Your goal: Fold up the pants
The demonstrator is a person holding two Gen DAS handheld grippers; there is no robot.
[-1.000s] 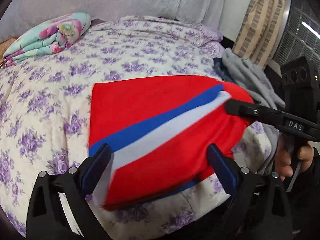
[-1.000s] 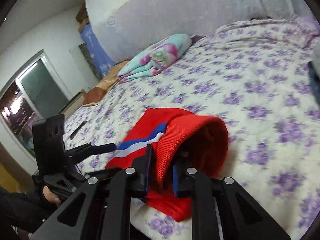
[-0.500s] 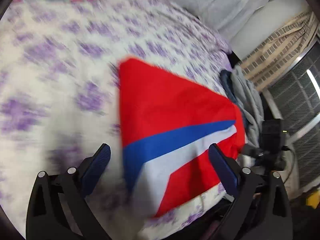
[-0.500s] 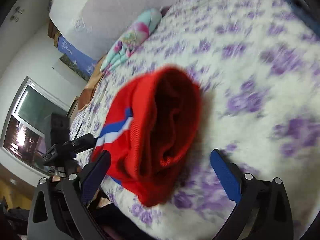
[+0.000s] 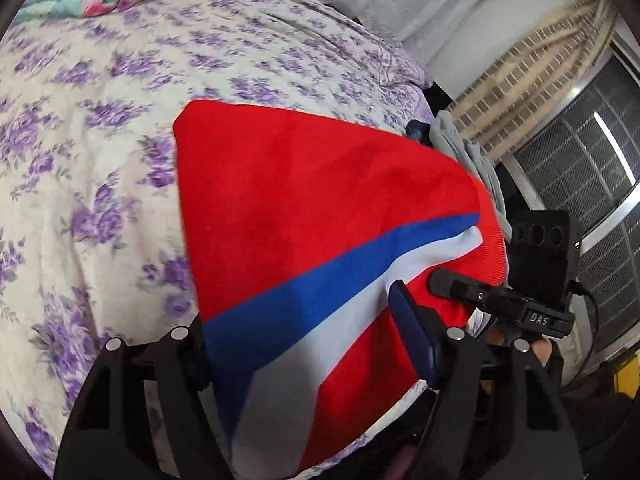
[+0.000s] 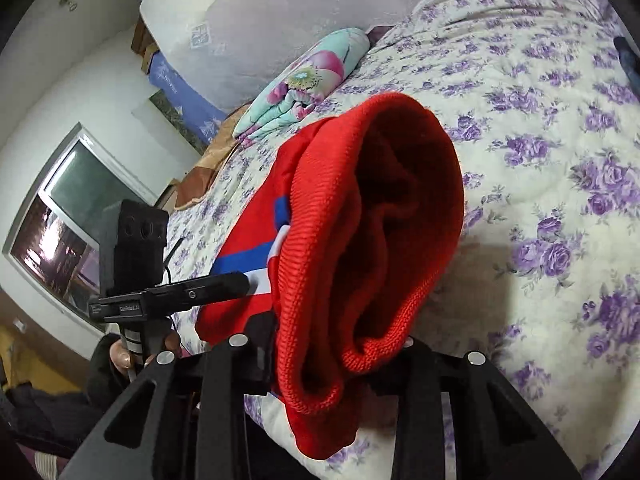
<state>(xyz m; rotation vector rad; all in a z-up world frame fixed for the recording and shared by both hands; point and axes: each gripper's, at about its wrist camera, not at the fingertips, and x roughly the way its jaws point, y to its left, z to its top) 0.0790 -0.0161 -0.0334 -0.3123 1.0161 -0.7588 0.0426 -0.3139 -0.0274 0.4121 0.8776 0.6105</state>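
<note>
Now the pants are draped at the bed edge, clamped between both fingers of the left tool and the right tool.

A bed in purple-flowered sheets fills the room — a folded floral quilt near its head, white walls, a window, checked curtain.
</note>
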